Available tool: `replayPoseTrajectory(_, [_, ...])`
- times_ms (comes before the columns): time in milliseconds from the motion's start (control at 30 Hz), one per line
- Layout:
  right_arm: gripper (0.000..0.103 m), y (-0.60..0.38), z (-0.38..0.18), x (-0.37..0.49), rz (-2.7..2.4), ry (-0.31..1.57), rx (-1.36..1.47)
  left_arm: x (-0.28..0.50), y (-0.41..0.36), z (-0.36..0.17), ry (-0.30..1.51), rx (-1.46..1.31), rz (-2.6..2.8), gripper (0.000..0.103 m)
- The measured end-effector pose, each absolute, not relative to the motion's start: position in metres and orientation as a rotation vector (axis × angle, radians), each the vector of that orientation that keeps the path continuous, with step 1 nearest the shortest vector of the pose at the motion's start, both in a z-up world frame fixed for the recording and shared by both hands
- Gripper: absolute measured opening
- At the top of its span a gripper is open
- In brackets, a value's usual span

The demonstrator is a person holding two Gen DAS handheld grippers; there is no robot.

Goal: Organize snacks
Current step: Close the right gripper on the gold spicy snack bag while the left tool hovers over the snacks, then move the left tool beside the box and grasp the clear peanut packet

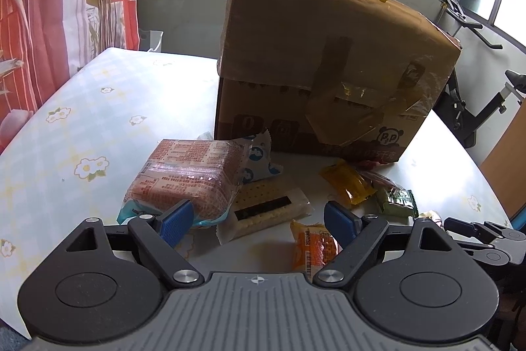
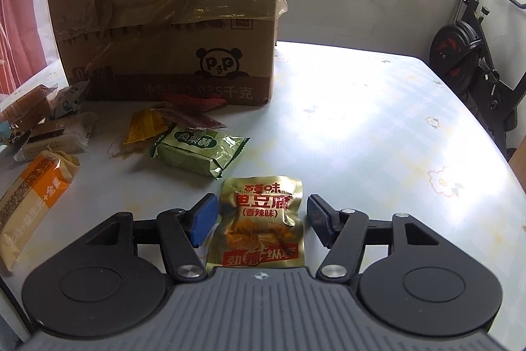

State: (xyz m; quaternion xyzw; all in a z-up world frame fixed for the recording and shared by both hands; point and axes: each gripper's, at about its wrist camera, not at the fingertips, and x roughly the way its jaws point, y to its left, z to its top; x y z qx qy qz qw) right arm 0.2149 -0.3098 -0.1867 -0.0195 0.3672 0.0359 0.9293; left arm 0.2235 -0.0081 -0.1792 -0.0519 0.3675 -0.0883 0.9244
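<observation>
Cardboard box (image 2: 164,12) blocks the back — table (image 2: 378,127) lies bare right of the snack packets (image 2: 197,153).

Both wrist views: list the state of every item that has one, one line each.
Cardboard box: upright on the table, flaps taped shut.
Gold packet: sealed, flat, between the open fingers, ungripped.
Green packet: sealed, lying on the table.
Large reddish pack: sealed, resting on other snacks.
Cracker pack: sealed, partly under the reddish pack.
Left gripper: open, empty.
Right gripper: open.
</observation>
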Motion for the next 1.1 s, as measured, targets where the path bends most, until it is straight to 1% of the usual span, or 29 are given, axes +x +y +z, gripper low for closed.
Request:
replayPoseTrajectory(133, [0.049,-0.308,-0.186,0.214,0.107,0.747,-0.062,0.223,-0.007,-0.180,0.755,-0.109,-0.181,0.088])
replayPoseTrajectory(333, [0.044,-0.316,-0.182,0.210,0.132,0.748,-0.001,0.223,-0.004,-0.180,0.753,-0.119,-0.175,0.088])
replayPoseTrajectory(733, [0.043,-0.325,-0.160,0.201,0.134,0.657,0.072,0.228,0.005,-0.177,0.743,-0.141,-0.144,0.088])
replayPoseTrajectory(1100, [0.043,-0.324,-0.153,0.204,0.170,0.613,0.091,0.257,0.038,-0.171,0.728,-0.153,-0.057,0.088])
